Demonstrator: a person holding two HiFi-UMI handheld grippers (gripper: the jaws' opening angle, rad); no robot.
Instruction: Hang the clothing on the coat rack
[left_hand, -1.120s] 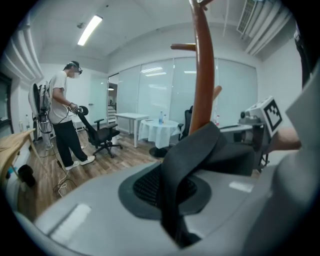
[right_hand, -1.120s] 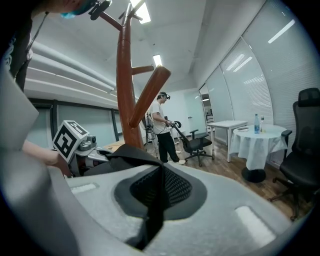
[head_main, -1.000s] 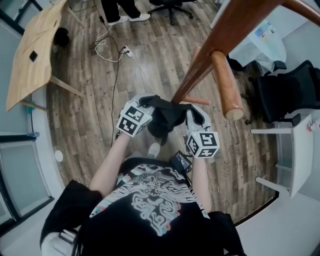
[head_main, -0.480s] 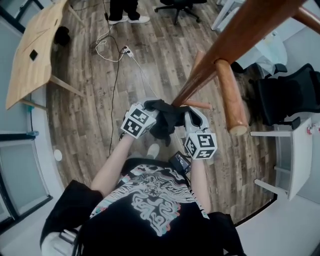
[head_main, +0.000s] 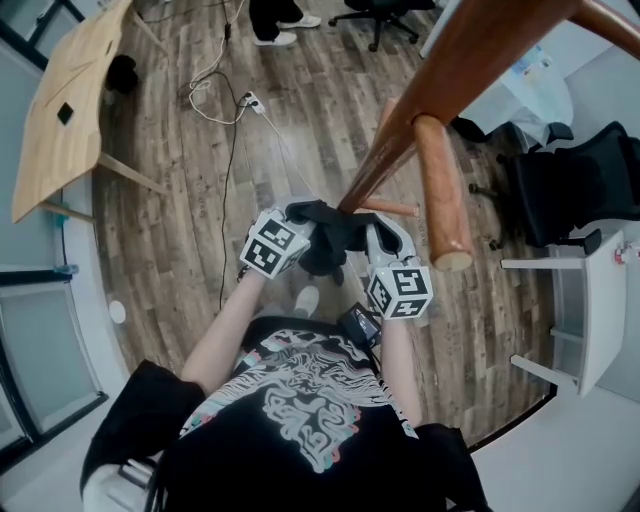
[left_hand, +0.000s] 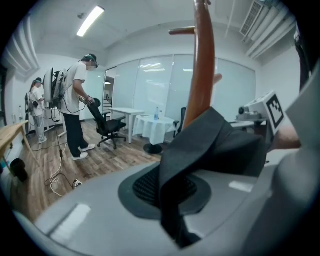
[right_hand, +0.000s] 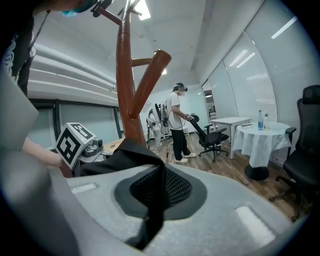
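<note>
Seen from the head view, both forearms reach forward side by side with the hands close together. Each hand tips its tool slightly downward, right beside the pole of the coat rack (head_main: 455, 65). There are two claws, one garment and one rack, whose wooden pegs branch off the pole. The thickest peg (head_main: 440, 185) juts out above the right hand. The left claw (head_main: 300, 214) is clamped shut on a fold of the black clothing (head_main: 332, 236). In the left gripper view the dark cloth (left_hand: 215, 145) runs down between the pads, which are pressed together on it. The right claw (head_main: 374, 226) grips the other side of the same garment. Its own view shows a black edge pinched between the closed pads, and the cloth (right_hand: 122, 155) bunches toward the pole. The clothing hangs stretched between the two claws, up off the wooden floor (head_main: 180, 230) and against the rack's pole, not over any peg. Around them are a wooden table (head_main: 65, 110), a black office chair (head_main: 580, 185) and two people (left_hand: 77, 100) standing across the room.
</note>
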